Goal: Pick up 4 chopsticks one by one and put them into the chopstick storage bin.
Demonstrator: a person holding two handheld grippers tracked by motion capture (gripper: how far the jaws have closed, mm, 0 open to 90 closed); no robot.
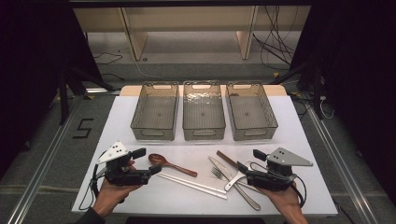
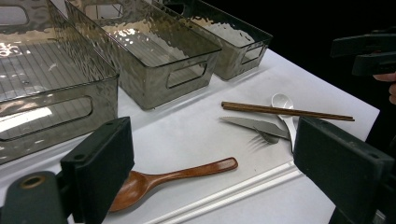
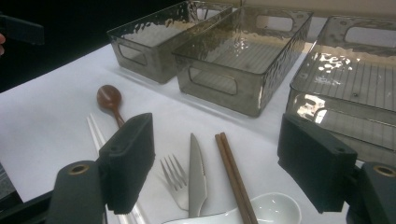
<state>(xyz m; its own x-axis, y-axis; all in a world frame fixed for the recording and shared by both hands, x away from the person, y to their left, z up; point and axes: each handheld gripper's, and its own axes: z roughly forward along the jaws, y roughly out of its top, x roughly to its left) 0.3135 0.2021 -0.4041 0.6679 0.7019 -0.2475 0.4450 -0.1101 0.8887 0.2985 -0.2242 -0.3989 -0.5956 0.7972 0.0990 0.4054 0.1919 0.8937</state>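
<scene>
Both grippers hovered with jaws wide and empty: the left gripper [image 1: 148, 161] at the table's seven o'clock by the spoon [image 1: 171, 164], the right gripper [image 1: 249, 161] at five over the fork [image 1: 236, 185].

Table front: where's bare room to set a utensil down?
Bare strip between the three bins and the cutlery; also the table's left edge beside the left bin. Crowded from the wooden spoon to the fork.

**Wood, steel and smoky plastic**

The spoon [image 2: 163, 179] is reddish-brown wood with a glossy finish. The dark chopsticks [image 2: 287, 110] look like matt wood, the white chopsticks [image 2: 233, 192] like smooth plastic. Knife [image 3: 197, 175] and fork [image 3: 175, 182] are brushed metal. The white spoon [image 3: 275, 208] is glossy. Three bins [image 3: 243, 60] are tinted clear plastic, ripple-textured. The counter [image 1: 154, 196] is matt white.
</scene>
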